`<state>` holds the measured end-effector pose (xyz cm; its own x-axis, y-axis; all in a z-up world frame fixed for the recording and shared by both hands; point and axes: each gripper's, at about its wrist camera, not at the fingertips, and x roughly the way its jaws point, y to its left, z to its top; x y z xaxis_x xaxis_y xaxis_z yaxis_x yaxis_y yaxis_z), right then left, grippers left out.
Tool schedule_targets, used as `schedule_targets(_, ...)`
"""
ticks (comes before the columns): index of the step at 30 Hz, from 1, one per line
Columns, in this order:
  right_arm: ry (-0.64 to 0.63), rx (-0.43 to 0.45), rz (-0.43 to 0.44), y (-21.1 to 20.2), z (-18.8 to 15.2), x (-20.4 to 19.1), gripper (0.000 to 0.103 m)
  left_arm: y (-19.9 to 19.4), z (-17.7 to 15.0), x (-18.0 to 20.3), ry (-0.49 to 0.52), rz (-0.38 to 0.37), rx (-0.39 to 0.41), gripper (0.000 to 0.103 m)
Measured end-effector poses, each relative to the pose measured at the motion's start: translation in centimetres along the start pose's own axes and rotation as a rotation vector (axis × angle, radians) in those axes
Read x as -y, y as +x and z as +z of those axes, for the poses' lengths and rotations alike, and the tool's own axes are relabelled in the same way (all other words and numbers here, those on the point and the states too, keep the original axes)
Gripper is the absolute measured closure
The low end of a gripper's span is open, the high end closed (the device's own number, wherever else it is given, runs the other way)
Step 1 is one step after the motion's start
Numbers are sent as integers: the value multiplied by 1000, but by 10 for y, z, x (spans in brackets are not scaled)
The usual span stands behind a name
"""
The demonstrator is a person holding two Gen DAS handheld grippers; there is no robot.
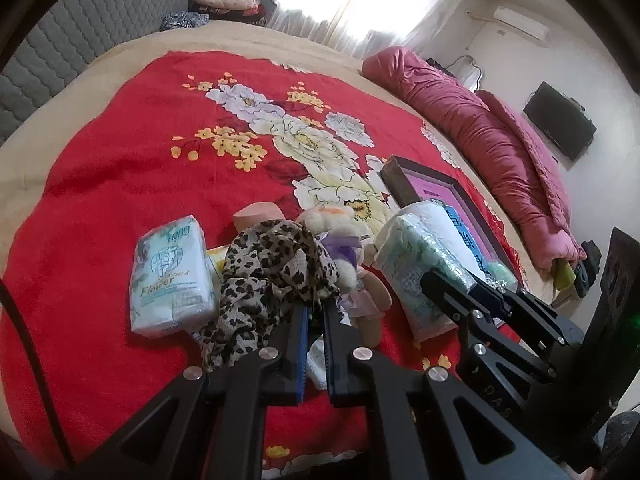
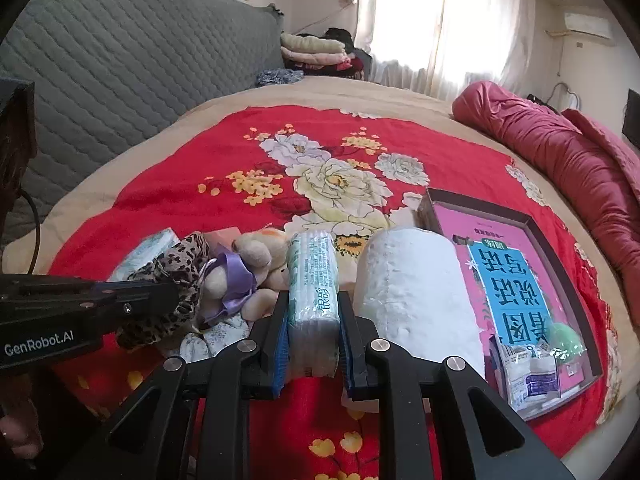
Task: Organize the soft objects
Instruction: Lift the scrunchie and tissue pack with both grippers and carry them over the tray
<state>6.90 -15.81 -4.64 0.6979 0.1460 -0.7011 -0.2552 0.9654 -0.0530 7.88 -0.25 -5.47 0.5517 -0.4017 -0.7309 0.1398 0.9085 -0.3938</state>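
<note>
Now the right gripper [image 2: 313,326] squeezes the tissue pack [image 2: 312,280] lengthwise, the tray [image 2: 532,222] just to its right, while the left gripper [image 1: 316,312] pinches the scarf [image 1: 272,264].

Lying on the blanket [image 2: 168,168]: a small heap of soft things. In the heap's middle, the plush toy [image 2: 256,268]. At its 9 o'clock, touching it, the scarf [image 2: 176,264]. Behind the scarf, a tissue pack [image 1: 170,276]. At the toy's 3 o'clock, a second tissue pack [image 2: 314,284], then the paper roll [image 2: 416,284] just beside it. At the roll's 3 o'clock, the tray [image 2: 560,264], with a book [image 2: 508,280] in it.
</note>
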Motion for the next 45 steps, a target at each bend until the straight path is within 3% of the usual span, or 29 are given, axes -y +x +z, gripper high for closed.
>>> schedule_targets(16,28,36,32,-21,-1,5,82,-28,-4,1,-22,1,79,97)
schedule_targets(30,62,79,44,-41,-1,20,82,-39,-13,28,27,61,87,97)
schedule_targets(45,182,138,56,-60,-3,58,82,-54,-7,69,93,94,102,97)
